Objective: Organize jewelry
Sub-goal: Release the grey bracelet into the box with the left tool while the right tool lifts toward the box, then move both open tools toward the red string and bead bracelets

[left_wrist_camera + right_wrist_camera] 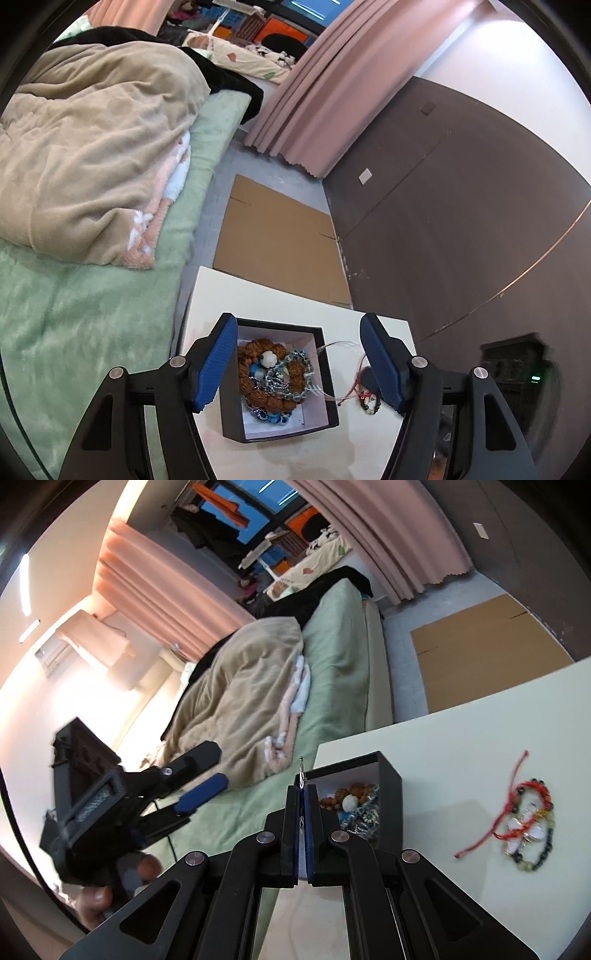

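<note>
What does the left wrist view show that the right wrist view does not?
Only the left view shows the open left tongs straddling the black box from above. Only the right view shows the right tongs shut on a thin chain. Both show the box, the bracelets beside it and the white table.

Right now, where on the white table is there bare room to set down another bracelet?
Bare tabletop lies behind the black jewelry box, and between the box and the red-cord bead bracelets. The box is crowded, piled with beads. The right claw is shut on a thin chain.
</note>
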The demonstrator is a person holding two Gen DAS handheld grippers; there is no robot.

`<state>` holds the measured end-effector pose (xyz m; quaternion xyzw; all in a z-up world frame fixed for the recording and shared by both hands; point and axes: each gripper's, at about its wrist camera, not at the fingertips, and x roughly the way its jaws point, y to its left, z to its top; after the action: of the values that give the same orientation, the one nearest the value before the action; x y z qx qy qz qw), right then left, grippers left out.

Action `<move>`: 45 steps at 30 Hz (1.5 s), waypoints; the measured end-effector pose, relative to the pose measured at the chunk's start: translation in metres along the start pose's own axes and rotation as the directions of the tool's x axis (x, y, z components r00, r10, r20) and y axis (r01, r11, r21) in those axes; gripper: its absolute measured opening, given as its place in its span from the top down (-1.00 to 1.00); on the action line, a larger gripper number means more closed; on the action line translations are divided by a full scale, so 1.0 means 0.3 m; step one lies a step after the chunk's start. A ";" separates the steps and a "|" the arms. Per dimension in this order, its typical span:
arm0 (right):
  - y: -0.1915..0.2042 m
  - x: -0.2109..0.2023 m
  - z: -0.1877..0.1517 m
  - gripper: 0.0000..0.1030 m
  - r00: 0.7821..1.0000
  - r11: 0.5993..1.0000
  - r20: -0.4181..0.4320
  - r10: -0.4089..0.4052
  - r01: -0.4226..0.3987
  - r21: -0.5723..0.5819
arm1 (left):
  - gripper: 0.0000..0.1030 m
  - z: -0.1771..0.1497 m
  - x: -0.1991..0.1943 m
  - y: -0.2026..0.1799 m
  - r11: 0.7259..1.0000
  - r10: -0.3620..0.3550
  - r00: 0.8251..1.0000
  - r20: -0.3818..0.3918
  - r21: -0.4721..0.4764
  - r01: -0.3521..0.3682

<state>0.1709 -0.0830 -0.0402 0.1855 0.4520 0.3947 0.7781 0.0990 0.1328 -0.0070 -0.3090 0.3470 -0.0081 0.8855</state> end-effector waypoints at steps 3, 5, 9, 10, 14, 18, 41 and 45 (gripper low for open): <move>-0.050 0.025 -0.013 0.24 0.997 0.995 -0.032 -0.070 0.072 0.065 | -0.35 -0.003 0.002 0.006 1.000 0.001 1.000 -0.005 -0.004 -0.001; -0.062 0.006 -0.013 0.23 0.994 0.992 -0.027 -0.103 0.105 0.066 | -0.35 -0.005 0.000 0.002 1.000 0.000 1.000 -0.004 -0.003 0.000; -0.084 -0.063 -0.016 -0.11 0.995 0.991 -0.002 -0.104 0.104 0.080 | -0.35 -0.013 -0.004 -0.017 1.000 -0.005 1.000 -0.003 0.009 0.005; -0.088 -0.084 -0.018 -0.24 0.994 0.990 0.011 -0.111 0.109 0.085 | -0.35 -0.018 -0.003 -0.025 1.000 -0.005 1.000 -0.006 0.016 0.005; -0.111 -0.162 -0.023 -0.29 0.991 0.986 0.038 -0.132 0.127 0.104 | -0.35 -0.042 0.009 -0.056 0.999 -0.006 1.000 -0.022 0.042 0.007; -0.141 -0.225 -0.023 -0.55 0.983 0.978 0.057 -0.173 0.165 0.124 | -0.35 -0.067 0.022 -0.099 0.997 -0.004 0.999 -0.037 0.080 0.007; -0.357 -0.475 -0.061 -0.81 0.959 0.931 0.081 -0.272 0.241 0.273 | -0.35 -0.231 0.204 -0.373 0.960 0.044 0.989 -0.143 0.282 -0.003; -0.417 -0.493 -0.062 -0.81 0.953 0.909 0.073 -0.293 0.254 0.332 | -0.28 -0.257 0.259 -0.425 0.947 0.060 0.983 -0.173 0.320 -0.001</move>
<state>0.1695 -0.2774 -0.0482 0.2672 0.4835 0.1916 0.8113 0.1358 -0.0299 -0.0277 -0.1544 0.4245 -0.0784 0.8887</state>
